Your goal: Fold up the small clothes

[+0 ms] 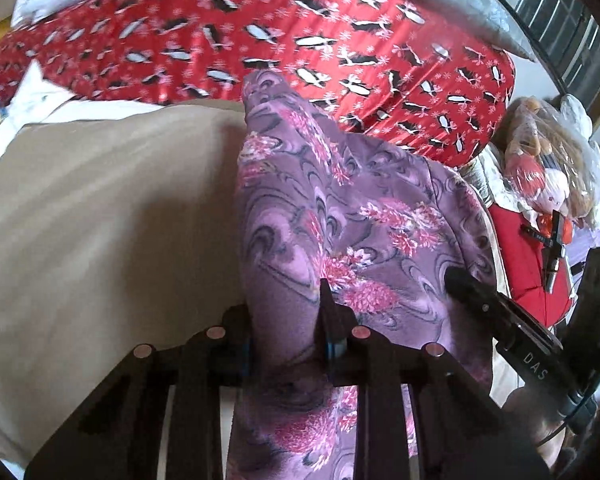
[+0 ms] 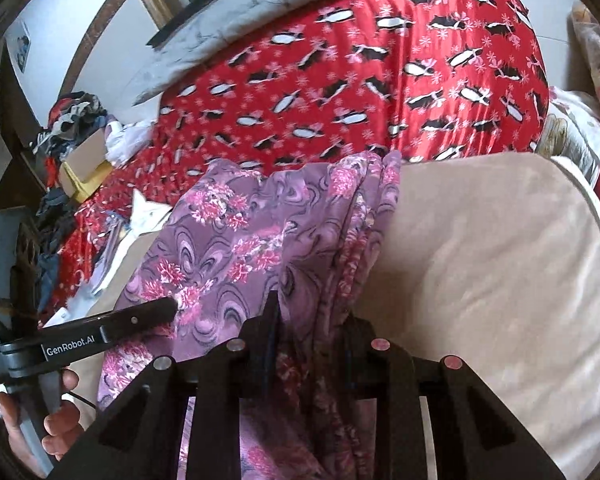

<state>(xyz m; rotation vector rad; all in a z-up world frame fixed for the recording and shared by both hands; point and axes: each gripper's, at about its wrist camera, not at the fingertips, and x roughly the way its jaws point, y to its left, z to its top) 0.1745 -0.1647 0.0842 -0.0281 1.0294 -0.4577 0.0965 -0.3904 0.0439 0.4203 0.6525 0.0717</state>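
Note:
A purple garment with pink flowers (image 1: pixel 340 216) lies bunched on a beige cushion (image 1: pixel 100 208). My left gripper (image 1: pixel 288 312) is shut on the garment, with cloth pinched between its fingers. My right gripper (image 2: pixel 312 312) is shut on the same garment (image 2: pixel 240 240) at a folded edge. Each gripper shows in the other's view: the right one (image 1: pixel 460 280) touches the cloth at the right, and the left one (image 2: pixel 168 308) touches it at the left. The two grippers hold the cloth close together, side by side.
A red blanket with black and white penguins (image 1: pixel 300 40) lies behind the cushion. A bag of stuffed toys (image 1: pixel 548 168) sits at the right. A pile of clothes and a cardboard box (image 2: pixel 80 148) stand at the far left. The beige cushion (image 2: pixel 500 260) spreads to the right.

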